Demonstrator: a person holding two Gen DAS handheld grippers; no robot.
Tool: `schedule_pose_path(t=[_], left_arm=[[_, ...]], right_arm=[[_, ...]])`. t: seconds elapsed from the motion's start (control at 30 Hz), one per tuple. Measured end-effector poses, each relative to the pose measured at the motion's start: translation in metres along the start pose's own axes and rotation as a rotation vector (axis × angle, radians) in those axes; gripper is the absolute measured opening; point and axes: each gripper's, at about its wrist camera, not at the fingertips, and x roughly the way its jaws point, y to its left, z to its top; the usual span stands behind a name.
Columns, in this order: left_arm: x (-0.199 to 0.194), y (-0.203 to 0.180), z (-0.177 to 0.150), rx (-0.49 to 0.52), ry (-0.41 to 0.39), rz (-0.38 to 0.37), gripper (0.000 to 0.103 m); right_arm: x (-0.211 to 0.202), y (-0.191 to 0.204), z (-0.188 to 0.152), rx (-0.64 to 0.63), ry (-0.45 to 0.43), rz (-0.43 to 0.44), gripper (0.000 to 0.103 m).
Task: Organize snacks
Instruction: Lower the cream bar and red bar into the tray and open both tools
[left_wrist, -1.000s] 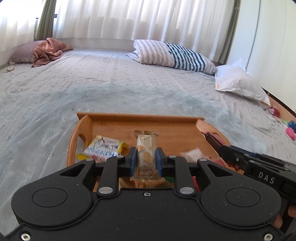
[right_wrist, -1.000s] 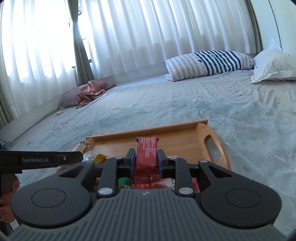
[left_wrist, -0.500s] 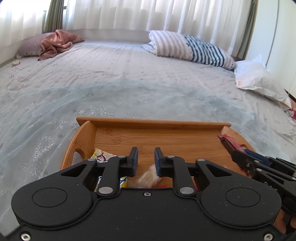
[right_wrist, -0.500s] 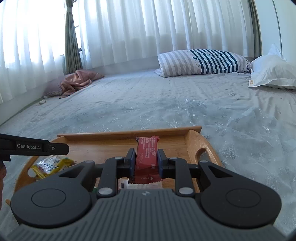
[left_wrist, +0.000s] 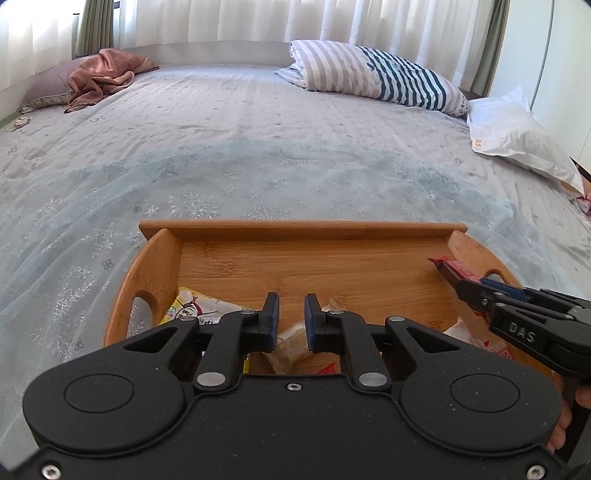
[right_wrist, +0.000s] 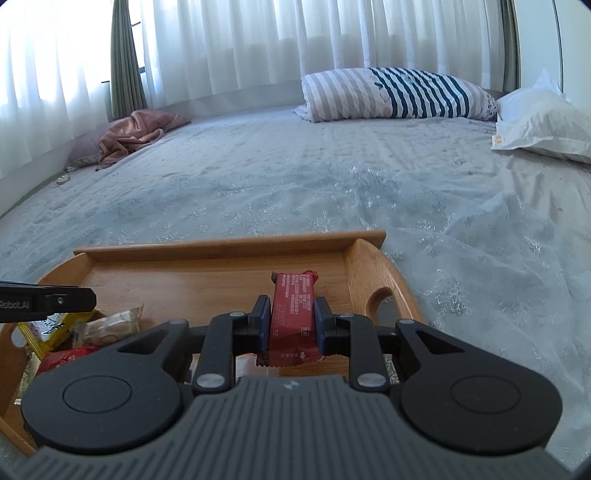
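A wooden tray (left_wrist: 295, 230) with cut-out handles lies on the bed. My left gripper (left_wrist: 287, 314) is open and empty above the tray's near part; a beige wafer packet (left_wrist: 291, 341) lies in the tray just below it, beside a yellow snack packet (left_wrist: 195, 308). My right gripper (right_wrist: 288, 317) is shut on a red snack bar (right_wrist: 293, 306) and holds it over the right side of the tray (right_wrist: 229, 245). It also shows in the left wrist view (left_wrist: 476, 291) with the red bar (left_wrist: 450, 267). More packets (right_wrist: 110, 321) lie at the tray's left.
The bed has a grey snowflake-patterned cover (left_wrist: 258, 147). A striped pillow (left_wrist: 373, 77), a white pillow (left_wrist: 517, 140) and a pink cloth on a pillow (left_wrist: 99, 77) lie at the far side. Curtains hang behind.
My left gripper let go of the beige wafer packet, which now lies in the tray, and opened. The right gripper keeps the red bar and has moved over the tray's right side.
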Motion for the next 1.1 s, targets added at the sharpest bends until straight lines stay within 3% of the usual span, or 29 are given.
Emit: schedule_pose_path(t=[0.3,0.47,0.6,0.67,0.87,1.1], left_arm=[[0.0,-0.005,-0.005,0.008,0.007,-0.005,0.014],[-0.004,-0.006,-0.008,0.014,0.003,-0.003,0.016],[-0.011,-0.006,-0.011,0.019,-0.004,-0.007,0.032],[-0.015,-0.006,-0.013,0.02,-0.009,-0.009,0.035],[-0.034,-0.005,-0.022,0.011,-0.028,-0.029,0.047],[-0.07,-0.015,-0.044,0.071,-0.078,-0.052,0.074]], right_arm=[[0.003,-0.001,-0.003,0.016,0.021,0.01,0.03],[-0.002,-0.001,-0.002,0.02,0.013,0.023,0.037],[-0.014,0.001,-0.002,0.007,-0.002,0.039,0.041],[-0.02,0.003,-0.003,-0.007,-0.013,0.044,0.051],[-0.048,0.01,-0.01,-0.054,-0.052,0.068,0.062],[-0.085,0.008,-0.029,-0.092,-0.08,0.103,0.073]])
